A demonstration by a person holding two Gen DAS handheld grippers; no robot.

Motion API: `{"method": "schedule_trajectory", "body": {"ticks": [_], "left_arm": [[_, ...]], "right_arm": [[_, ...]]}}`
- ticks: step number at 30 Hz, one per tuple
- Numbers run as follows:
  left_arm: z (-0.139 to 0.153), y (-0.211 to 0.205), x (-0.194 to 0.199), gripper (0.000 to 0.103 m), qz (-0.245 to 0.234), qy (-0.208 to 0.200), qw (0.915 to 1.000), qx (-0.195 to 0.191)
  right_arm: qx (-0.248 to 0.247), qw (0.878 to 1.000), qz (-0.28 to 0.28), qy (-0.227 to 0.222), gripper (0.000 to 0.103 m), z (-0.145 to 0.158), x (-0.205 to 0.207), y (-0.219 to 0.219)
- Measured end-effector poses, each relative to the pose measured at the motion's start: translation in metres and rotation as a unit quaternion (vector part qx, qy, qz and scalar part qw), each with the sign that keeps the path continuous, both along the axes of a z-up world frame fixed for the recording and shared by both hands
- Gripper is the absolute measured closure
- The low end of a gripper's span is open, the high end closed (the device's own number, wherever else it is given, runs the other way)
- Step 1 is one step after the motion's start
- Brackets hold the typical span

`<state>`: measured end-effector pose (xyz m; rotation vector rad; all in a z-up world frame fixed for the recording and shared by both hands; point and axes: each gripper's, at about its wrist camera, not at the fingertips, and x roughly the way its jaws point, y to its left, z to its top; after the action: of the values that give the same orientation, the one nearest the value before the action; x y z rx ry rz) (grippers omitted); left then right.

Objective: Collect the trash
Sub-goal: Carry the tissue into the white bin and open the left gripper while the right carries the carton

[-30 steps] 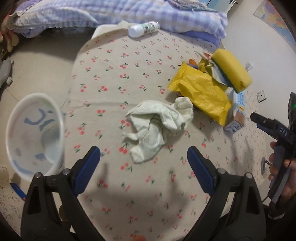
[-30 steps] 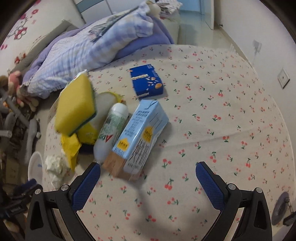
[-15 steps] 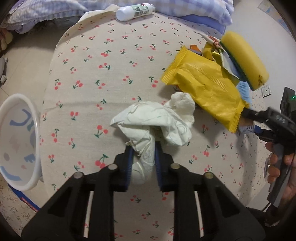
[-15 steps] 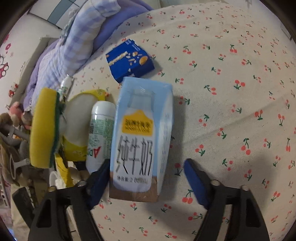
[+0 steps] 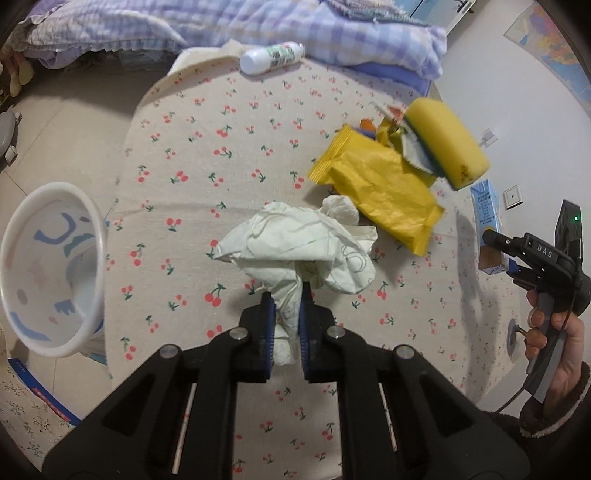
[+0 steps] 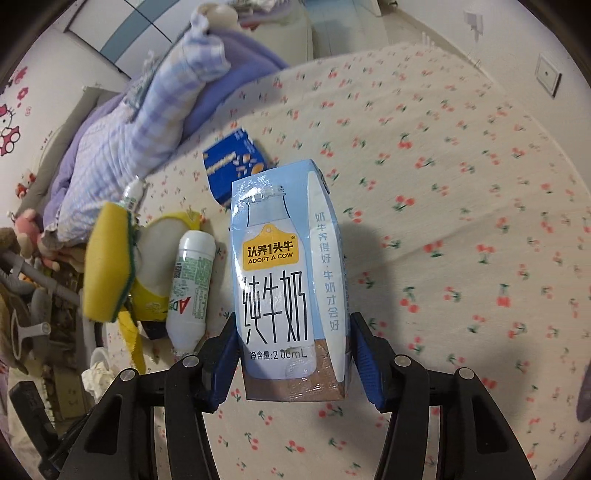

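Left gripper [image 5: 287, 321]: jaws clenched on a twisted tail of the crumpled white tissue [image 5: 299, 251], whose bulk spreads just ahead of the fingertips on the cherry-print sheet [image 5: 192, 147]. Ahead and to the right of the fingers, touching the tissue's far edge, lies a yellow snack wrapper [image 5: 380, 188]; a yellow sponge [image 5: 445, 142] rests on the pile beyond it. Well to the left of the fingers stands a white plastic bin [image 5: 55, 266], off the bed edge. A white bottle [image 5: 271, 57] lies far ahead, against the checked quilt [image 5: 332, 33].

Right gripper [image 6: 293, 354]: jaws have just been closing around the lower end of a light-blue milk carton [image 6: 284, 273]; the blue pads [image 6: 364, 350] sit just beside its sides, and contact cannot be told for certain. Immediately left of the carton lies a second white bottle [image 6: 192, 288], then the sponge. A dark-blue box [image 6: 232, 168] lies just beyond the carton's top. In the left view a hand [image 5: 554, 354] holds this gripper's handle.
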<state>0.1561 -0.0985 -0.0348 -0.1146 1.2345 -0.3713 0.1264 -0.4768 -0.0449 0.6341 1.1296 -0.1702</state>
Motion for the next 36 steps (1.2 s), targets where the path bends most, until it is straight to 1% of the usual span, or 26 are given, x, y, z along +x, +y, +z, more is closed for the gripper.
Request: {"method": "schedule_trajectory", "body": {"ticks": [6, 9, 15, 20, 26, 32, 36], "left_arm": [[0.012, 0.018, -0.007, 0.091, 0.019, -0.02, 0.9996, -0.005], [0.01, 0.025, -0.001, 0.091, 0.031, -0.025, 0.9992, -0.004], [0.016, 0.059, -0.005, 0.091, 0.064, -0.041, 0.9971, 0.004], [0.02, 0.098, -0.004, 0.091, 0.102, -0.049, 0.9935, 0.011], [0.014, 0.148, -0.003, 0.09, 0.151, -0.047, 0.9873, 0.018], [0.002, 0.188, -0.005, 0.09, 0.185, -0.039, 0.9816, 0.028], [-0.006, 0.204, -0.001, 0.09, 0.197, -0.043, 0.9789, 0.034]], "right_arm": [[0.007, 0.999, 0.003, -0.038, 0.045, 0.026, -0.015, 0.005], [0.003, 0.998, 0.014, -0.056, 0.045, 0.04, -0.023, 0.012], [-0.009, 0.995, 0.047, -0.089, 0.045, 0.064, -0.022, 0.043], [-0.029, 0.989, 0.089, -0.114, 0.045, 0.084, -0.02, 0.082], [-0.019, 0.98, 0.15, -0.132, 0.045, 0.098, -0.004, 0.144], [-0.016, 0.971, 0.201, -0.125, 0.045, 0.091, 0.016, 0.208], [-0.017, 0.965, 0.232, -0.118, 0.045, 0.083, 0.023, 0.248]]}}
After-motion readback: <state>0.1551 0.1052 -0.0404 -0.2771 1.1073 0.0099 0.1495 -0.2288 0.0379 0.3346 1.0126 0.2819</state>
